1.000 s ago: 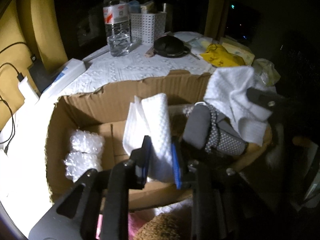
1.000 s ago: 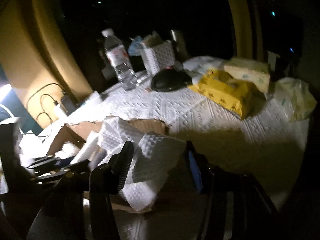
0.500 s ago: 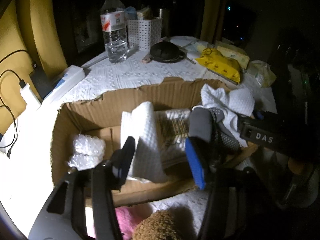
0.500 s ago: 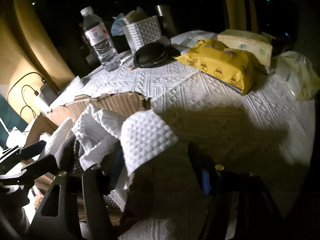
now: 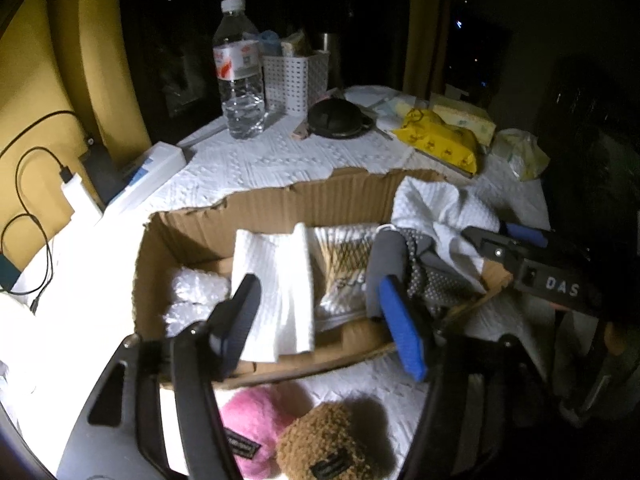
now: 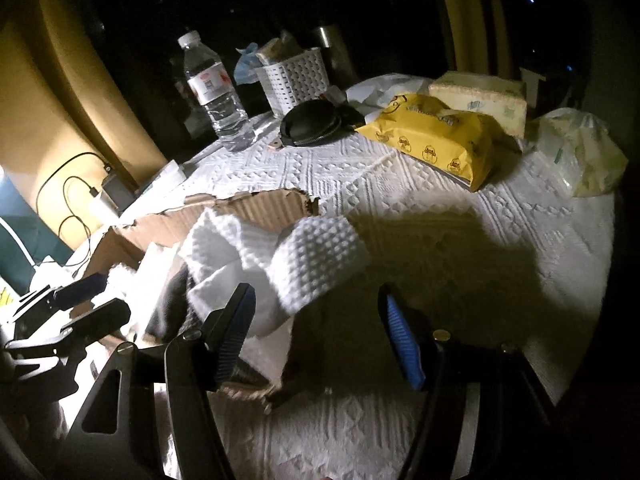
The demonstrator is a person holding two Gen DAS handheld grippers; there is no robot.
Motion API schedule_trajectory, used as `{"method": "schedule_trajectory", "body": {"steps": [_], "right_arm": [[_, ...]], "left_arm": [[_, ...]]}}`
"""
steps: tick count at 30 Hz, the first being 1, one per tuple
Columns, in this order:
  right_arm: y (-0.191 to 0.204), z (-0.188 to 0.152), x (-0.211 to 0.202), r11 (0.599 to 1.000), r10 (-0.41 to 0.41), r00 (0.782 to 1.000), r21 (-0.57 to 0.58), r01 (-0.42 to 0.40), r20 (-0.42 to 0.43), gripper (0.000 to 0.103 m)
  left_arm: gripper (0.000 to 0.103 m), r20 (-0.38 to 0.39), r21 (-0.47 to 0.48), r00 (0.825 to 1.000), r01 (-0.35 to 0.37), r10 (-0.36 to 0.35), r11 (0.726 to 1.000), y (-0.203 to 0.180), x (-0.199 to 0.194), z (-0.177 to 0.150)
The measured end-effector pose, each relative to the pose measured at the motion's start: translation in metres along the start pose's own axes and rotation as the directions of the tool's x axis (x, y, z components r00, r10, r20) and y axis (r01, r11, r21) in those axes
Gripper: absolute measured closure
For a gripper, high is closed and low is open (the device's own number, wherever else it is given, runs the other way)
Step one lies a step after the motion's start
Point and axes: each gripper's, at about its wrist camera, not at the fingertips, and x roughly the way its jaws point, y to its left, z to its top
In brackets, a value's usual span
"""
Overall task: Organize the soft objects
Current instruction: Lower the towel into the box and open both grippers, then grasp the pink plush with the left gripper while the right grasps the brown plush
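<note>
- Left wrist view: my left gripper has just spread its jaws, pinching nothing; the folded white waffle cloth stands free inside the cardboard box.
- It looks light and limp; I'd pinch a folded edge.
- Right wrist view: my right gripper has just spread too, empty; the second white cloth drapes over the box's right corner.

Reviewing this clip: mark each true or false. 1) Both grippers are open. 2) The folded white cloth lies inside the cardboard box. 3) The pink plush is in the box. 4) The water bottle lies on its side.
1) True: left gripper and right gripper grip nothing.
2) True: the folded white cloth lies in the cardboard box.
3) False: the pink plush lies outside, before the box.
4) False: the water bottle stands upright.
</note>
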Motion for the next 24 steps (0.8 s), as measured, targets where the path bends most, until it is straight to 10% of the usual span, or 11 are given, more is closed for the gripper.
{"method": "schedule_trajectory", "body": {"steps": [24], "right_arm": [[0.049,-0.023,-0.067,0.997,-0.007,0.997,-0.08,0.013,0.072,0.036]], "left_arm": [[0.038,0.052,-0.025,0.998,0.024,-0.022,0.999,0.016,-0.058,-0.025]]}}
